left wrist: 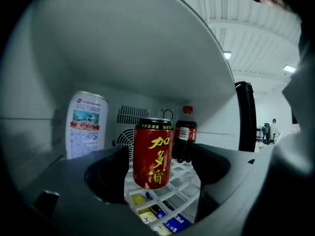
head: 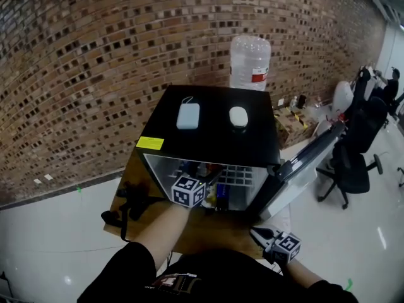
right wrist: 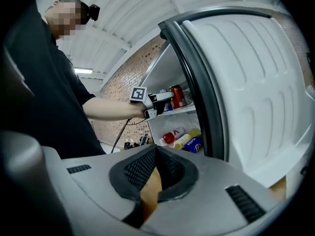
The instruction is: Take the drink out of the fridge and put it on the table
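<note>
fridge shelf, left claw released around red can, cola bottle behind, right claw clenched

Red can upright; on white fridge shelf

Can stands on fridge shelf, bottle behind it.

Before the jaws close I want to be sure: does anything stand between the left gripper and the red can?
Nothing visible does. The red can stands on the shelf between the open jaws of the left gripper. The bottle is behind it and the white can is off to the left, both clear.
</note>
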